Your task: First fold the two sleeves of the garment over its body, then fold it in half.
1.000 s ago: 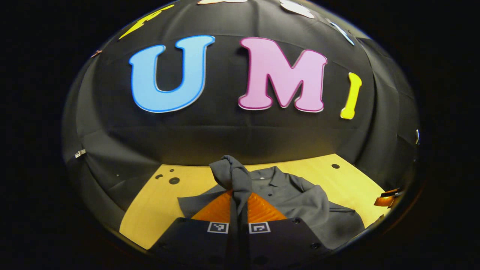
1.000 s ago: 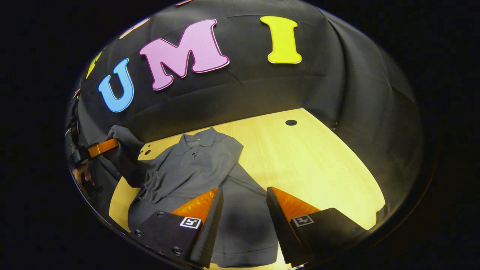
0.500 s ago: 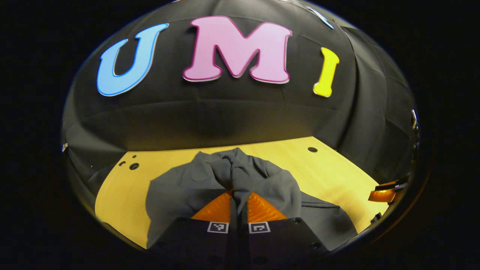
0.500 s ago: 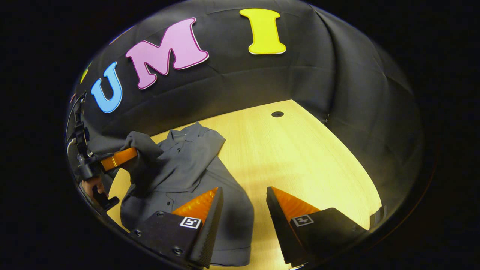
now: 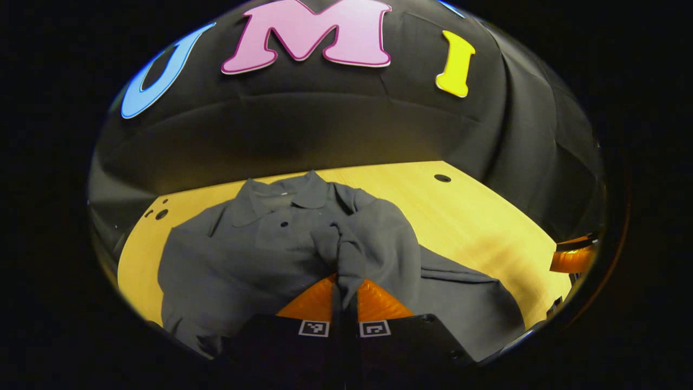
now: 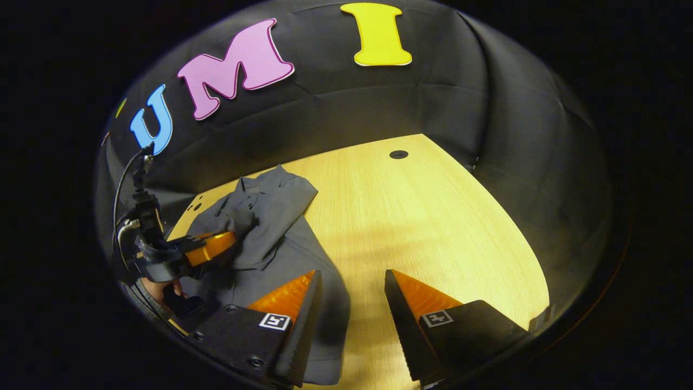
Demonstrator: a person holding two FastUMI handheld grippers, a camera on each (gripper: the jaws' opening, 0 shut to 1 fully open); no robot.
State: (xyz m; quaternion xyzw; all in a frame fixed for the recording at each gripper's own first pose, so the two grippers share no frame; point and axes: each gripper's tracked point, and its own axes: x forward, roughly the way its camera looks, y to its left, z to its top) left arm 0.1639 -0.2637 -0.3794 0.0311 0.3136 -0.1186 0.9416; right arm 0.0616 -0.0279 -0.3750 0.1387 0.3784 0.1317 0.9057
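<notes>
A dark grey collared shirt [image 5: 260,254] lies on the yellow wooden table [image 5: 476,216], collar toward the wall. My left gripper [image 5: 344,281] is shut on the shirt's sleeve [image 5: 341,249], whose bunched cloth sits low over the shirt's chest. In the right gripper view the left gripper [image 6: 230,241] pinches that sleeve [image 6: 238,219] over the shirt [image 6: 276,233]. My right gripper [image 6: 352,281] stands open above the shirt's right edge and the bare table [image 6: 433,216], holding nothing. The right gripper also appears at the far right of the left gripper view [image 5: 574,257].
The black cloth wall closes in the table at the back and right. Round holes mark the tabletop [image 5: 442,177] [image 6: 398,154]. A hand [image 6: 162,290] holds the left gripper at the table's left edge. Bare table spreads to the right of the shirt.
My left gripper carried the sleeve rightward and down over the shirt's body. The right gripper stayed open and drifted slightly right, off the shirt.
</notes>
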